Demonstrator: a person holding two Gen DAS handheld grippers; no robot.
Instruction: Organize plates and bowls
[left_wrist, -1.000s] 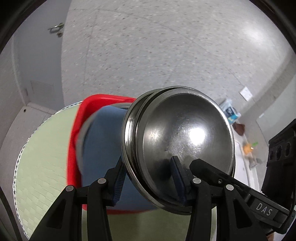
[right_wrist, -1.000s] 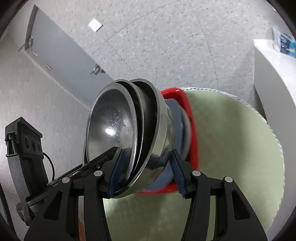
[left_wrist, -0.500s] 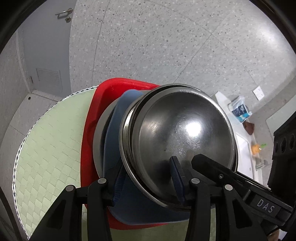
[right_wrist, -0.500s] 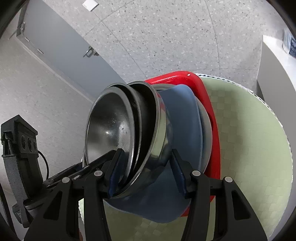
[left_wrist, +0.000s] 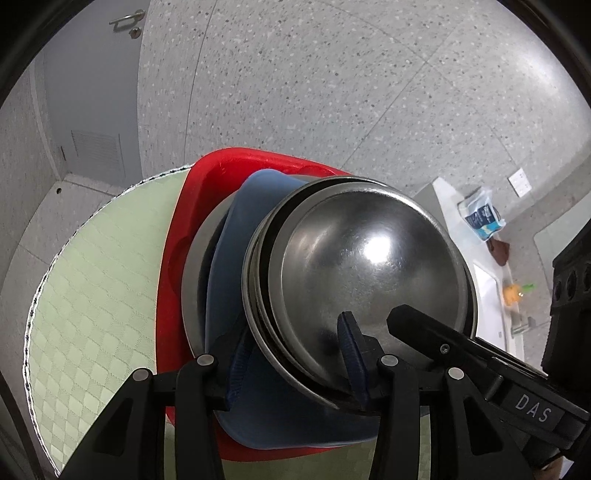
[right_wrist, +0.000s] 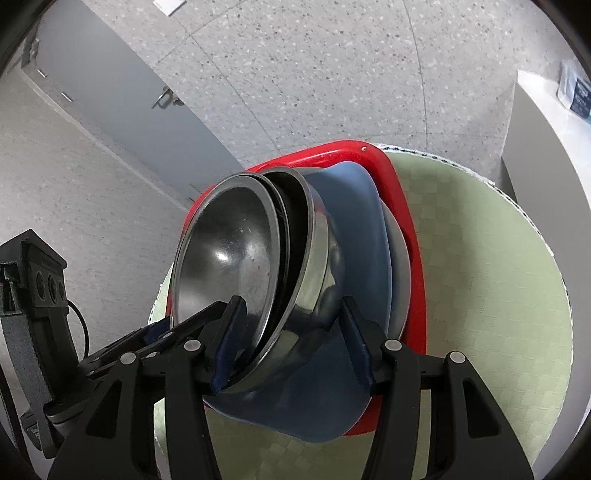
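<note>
Two grippers (left_wrist: 295, 354) (right_wrist: 291, 343) on nested steel bowls' (left_wrist: 369, 266) rims, above red tray (right_wrist: 413, 236).

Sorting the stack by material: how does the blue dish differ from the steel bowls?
The blue dish is matte and opaque; the steel bowls are shiny and mirror-like. The blue dish lies under them, against the red tray; the steel bowls sit nested between both claws' fingers. All are stacked together.

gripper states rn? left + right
Left gripper: closed on the rim of the steel bowl stack.
Right gripper: closed on the same stack's rim, opposite side.
</note>
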